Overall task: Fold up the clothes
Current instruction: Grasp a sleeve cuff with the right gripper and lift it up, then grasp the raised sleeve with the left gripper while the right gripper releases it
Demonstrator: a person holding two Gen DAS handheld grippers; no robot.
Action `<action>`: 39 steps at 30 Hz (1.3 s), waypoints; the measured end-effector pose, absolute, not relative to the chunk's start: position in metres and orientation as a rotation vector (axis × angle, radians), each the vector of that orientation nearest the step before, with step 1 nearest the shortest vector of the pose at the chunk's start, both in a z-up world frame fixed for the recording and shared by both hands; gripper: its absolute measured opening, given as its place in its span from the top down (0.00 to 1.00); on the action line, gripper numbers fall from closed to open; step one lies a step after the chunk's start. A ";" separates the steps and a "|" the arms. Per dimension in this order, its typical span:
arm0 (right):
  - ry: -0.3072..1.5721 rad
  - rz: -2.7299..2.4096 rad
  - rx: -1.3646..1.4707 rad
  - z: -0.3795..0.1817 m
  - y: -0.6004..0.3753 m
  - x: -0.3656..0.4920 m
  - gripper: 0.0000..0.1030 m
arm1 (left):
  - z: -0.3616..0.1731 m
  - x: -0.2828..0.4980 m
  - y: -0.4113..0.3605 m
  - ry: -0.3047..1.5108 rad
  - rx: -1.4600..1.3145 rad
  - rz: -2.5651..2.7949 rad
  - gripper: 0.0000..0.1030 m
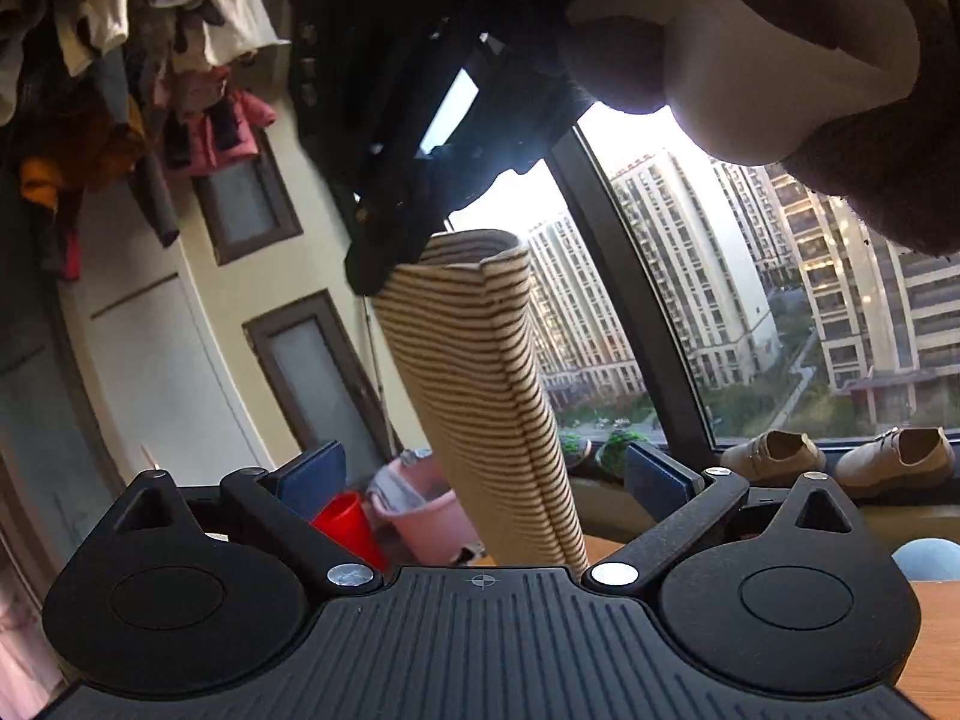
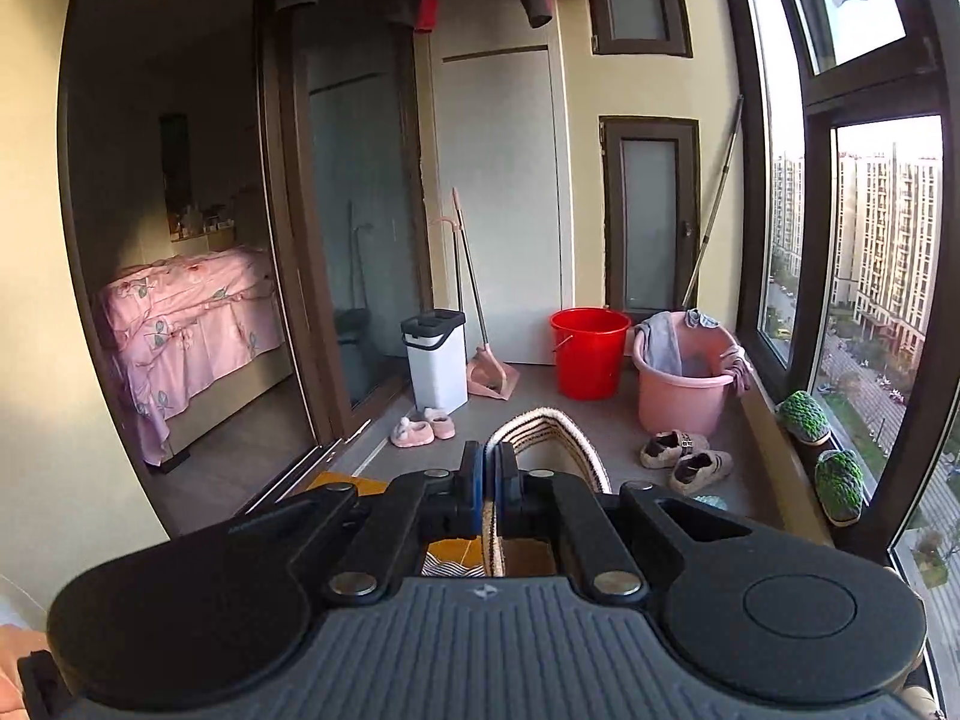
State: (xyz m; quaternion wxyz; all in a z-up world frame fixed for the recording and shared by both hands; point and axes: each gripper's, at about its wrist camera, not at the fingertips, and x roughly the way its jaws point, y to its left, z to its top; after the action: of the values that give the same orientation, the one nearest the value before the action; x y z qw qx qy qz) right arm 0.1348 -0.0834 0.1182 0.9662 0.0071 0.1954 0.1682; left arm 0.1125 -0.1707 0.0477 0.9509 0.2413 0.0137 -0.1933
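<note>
1. Your right tongs (image 2: 491,474) are clenched on the top fold of a cream-and-brown striped knit garment (image 1: 480,384), with the blue pads pressed flat on the cloth. In the right wrist view the striped edge loops up and over just beyond the pads.

2. The garment hangs in the air from that single grip. Its long axis runs nearly straight down, with a slight lean, and its lower end drops behind the body of your left tongs toward the orange-brown wooden worktop (image 1: 936,630).

3. Your left tongs (image 1: 480,474) are released. Both blue pads stand wide apart, one on each side of the hanging cloth, and neither one touches it.

4. This is the relation the next move turns on: the cloth sits directly ahead of the left tongs and between their pads, low on the hanging length, while the right tongs hold the top. The left hand is therefore the nearer one to the free lower part.

5. In my judgement you only need to close the left tongs where they are. The garment then spans two grips, and you can lay it across the worktop to fold.

6. Watch the narrow hang, because a pinch may catch only one layer.
</note>
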 end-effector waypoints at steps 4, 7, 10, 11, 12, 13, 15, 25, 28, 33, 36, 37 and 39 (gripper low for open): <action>0.386 0.340 0.011 0.121 -0.087 0.135 0.97 | 0.058 0.130 -0.184 0.050 0.463 -0.408 0.48; 0.374 0.330 0.038 0.122 -0.096 0.136 0.97 | 0.061 0.134 -0.186 0.040 0.466 -0.408 0.75; 0.360 0.341 0.051 0.120 -0.100 0.136 0.97 | 0.060 0.136 -0.186 0.035 0.461 -0.416 0.85; 0.357 0.347 0.054 0.118 -0.101 0.136 0.97 | 0.059 0.137 -0.184 0.038 0.456 -0.414 0.86; 0.357 0.355 0.056 0.118 -0.100 0.137 0.97 | 0.058 0.138 -0.182 0.038 0.456 -0.411 0.86; 0.357 0.363 0.061 0.117 -0.098 0.137 0.97 | 0.056 0.136 -0.181 0.032 0.462 -0.406 0.86; 0.356 0.381 0.069 0.116 -0.096 0.138 0.97 | 0.052 0.132 -0.176 0.016 0.478 -0.389 0.86; 0.357 0.488 0.062 0.108 -0.057 0.145 0.96 | 0.049 0.137 -0.121 0.065 0.369 -0.324 0.89; 0.308 0.481 0.075 0.108 -0.058 0.142 0.91 | 0.048 0.151 -0.090 0.145 0.269 -0.300 0.89; 0.280 0.430 0.057 0.086 -0.059 0.143 0.65 | 0.035 0.165 -0.020 0.282 0.090 -0.261 0.89; 0.336 0.405 -0.045 0.046 -0.044 0.147 0.64 | 0.017 0.168 0.012 0.372 0.012 -0.237 0.89; 0.361 0.404 -0.079 0.030 -0.038 0.147 0.63 | 0.011 0.169 0.020 0.400 -0.021 -0.231 0.89; 0.404 0.409 -0.172 -0.004 -0.022 0.149 0.59 | 0.005 0.173 0.049 0.465 -0.124 -0.224 0.89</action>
State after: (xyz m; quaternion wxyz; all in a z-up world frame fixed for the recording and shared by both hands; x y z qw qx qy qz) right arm 0.1487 -0.0222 -0.0045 0.9554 -0.0846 0.1987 0.2015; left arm 0.1730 0.0491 0.0047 0.9649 -0.0615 0.2298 -0.1108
